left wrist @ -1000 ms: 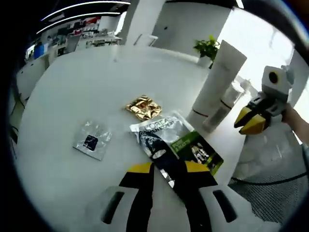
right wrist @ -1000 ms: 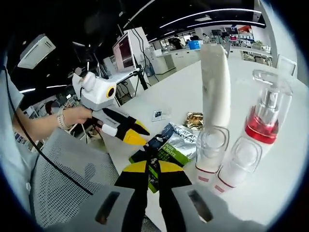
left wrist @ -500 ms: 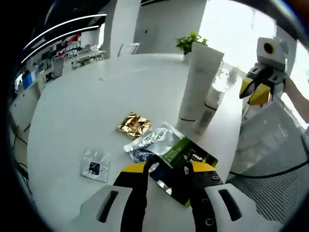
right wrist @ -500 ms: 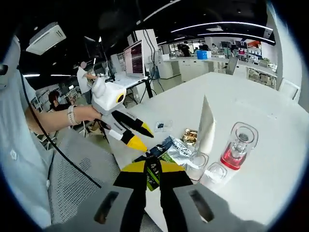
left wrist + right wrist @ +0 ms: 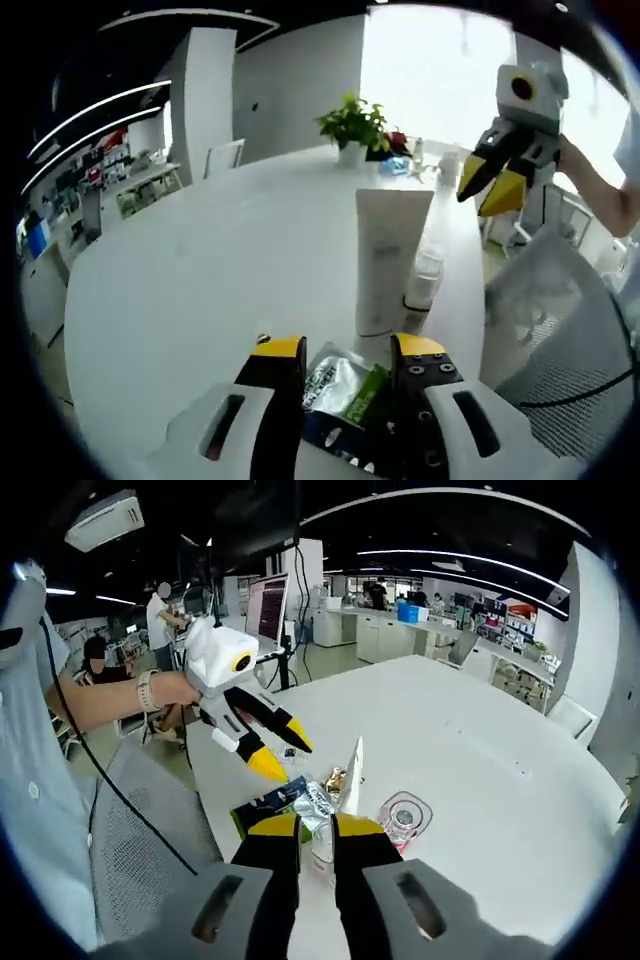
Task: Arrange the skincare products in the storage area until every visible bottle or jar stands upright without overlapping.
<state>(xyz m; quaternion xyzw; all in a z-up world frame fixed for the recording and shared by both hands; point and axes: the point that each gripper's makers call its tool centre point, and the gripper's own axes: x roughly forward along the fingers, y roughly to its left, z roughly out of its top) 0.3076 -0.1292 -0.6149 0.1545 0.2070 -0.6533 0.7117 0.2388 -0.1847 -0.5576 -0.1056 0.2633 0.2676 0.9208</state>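
— Tongs check: left tongs stand wide, empty, over the foil sachet; right tongs nearly closed, holding nothing.

— Risk?

— The white tube stands upright just beyond the sachet, the small bottle touching its right side. A careless sweep could topple both across the surface.

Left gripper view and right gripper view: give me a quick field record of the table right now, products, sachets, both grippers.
tube: white tube stands upright on the white table
bottle: clear-capped pump bottle upright, close beside the tube
sachets: silver and green sachet lies flat; gold sachet lies flat
left gripper: left gripper open, over the silver and green sachet
right gripper: right gripper jaws nearly together, nothing held, raised above the table
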